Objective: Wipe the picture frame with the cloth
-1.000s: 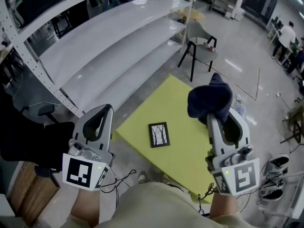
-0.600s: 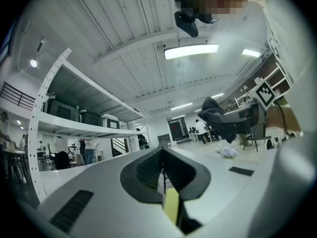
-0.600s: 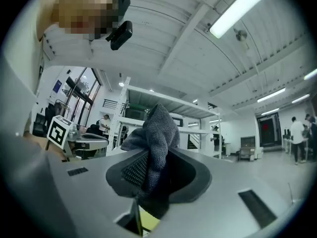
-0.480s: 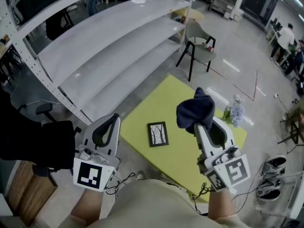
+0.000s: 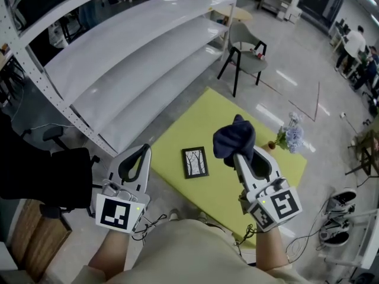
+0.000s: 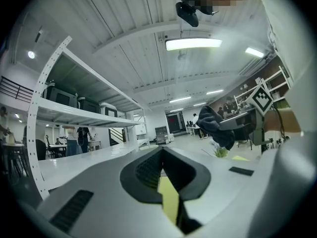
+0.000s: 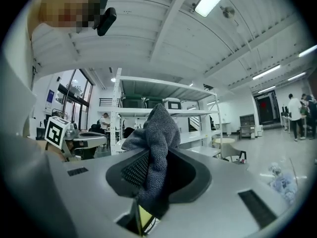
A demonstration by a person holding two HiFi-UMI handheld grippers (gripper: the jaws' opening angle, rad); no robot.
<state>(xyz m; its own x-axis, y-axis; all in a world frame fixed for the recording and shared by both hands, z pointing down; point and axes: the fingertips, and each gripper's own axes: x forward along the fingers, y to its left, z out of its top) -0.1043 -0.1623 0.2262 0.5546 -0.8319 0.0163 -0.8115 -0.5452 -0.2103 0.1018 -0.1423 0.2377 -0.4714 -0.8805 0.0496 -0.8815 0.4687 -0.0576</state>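
A small black picture frame [image 5: 195, 161] with a tree print lies flat on the yellow-green tabletop [image 5: 237, 185]. My right gripper [image 5: 241, 151] is held up over the table just right of the frame, shut on a dark blue cloth [image 5: 233, 139] that bunches above its jaws; the cloth [image 7: 157, 148] fills the jaws in the right gripper view. My left gripper [image 5: 134, 157] hovers off the table's left edge, jaws together with nothing in them. The left gripper view shows the cloth [image 6: 217, 127] and right gripper off to the right.
White metal shelving [image 5: 136, 58] runs along the left and back. A grey chair [image 5: 244, 58] stands beyond the table. A small bunch of pale flowers [image 5: 291, 137] sits at the table's far right corner. Shoes [image 5: 339, 218] and cables lie on the floor at right.
My right gripper with the cloth has come left and closer to the frame. The left gripper has shifted slightly right, and the view has tilted so the flowers show.
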